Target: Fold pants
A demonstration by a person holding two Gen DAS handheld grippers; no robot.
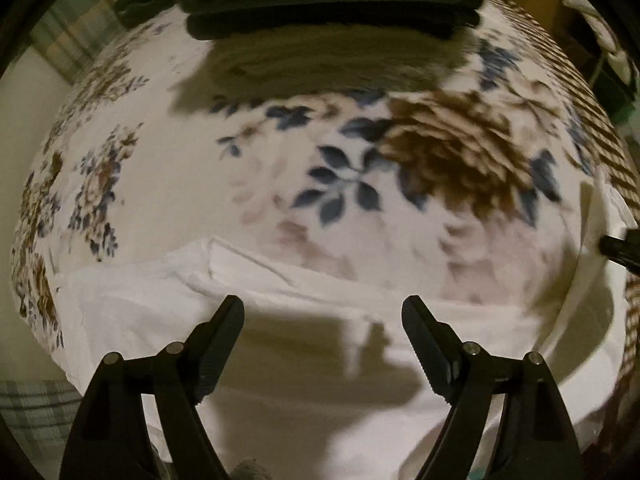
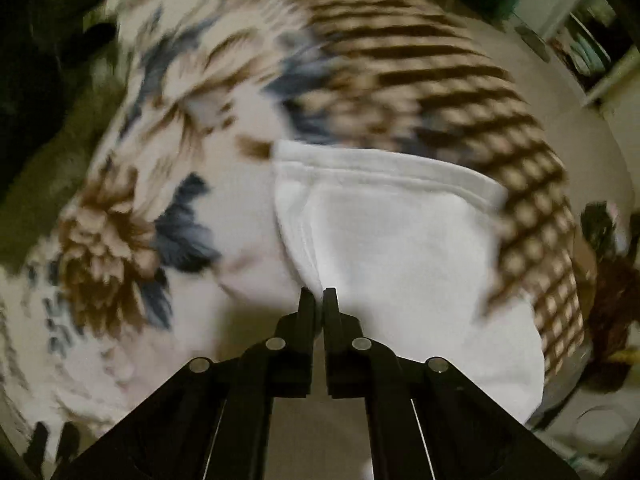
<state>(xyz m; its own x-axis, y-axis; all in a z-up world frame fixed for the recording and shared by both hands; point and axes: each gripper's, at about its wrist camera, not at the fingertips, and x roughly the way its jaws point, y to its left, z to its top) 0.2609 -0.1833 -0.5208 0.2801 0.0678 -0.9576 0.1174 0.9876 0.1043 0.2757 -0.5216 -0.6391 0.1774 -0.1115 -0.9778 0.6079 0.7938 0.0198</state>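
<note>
White pants (image 1: 160, 304) lie spread across the near part of a floral blanket (image 1: 200, 160). My left gripper (image 1: 323, 312) is open above the white fabric, holding nothing. In the right wrist view my right gripper (image 2: 319, 295) is shut on the edge of the white pants (image 2: 400, 232), near the waistband, with the cloth draping away to the right. The tip of the right gripper (image 1: 618, 248) shows at the right edge of the left wrist view, beside a raised fold of the pants.
A stack of dark folded clothes (image 1: 328, 4) sits at the far side of the blanket. The blanket has a brown checked border (image 2: 460, 92) on the right. Beyond the bed edge are floor and shelves (image 2: 592, 52).
</note>
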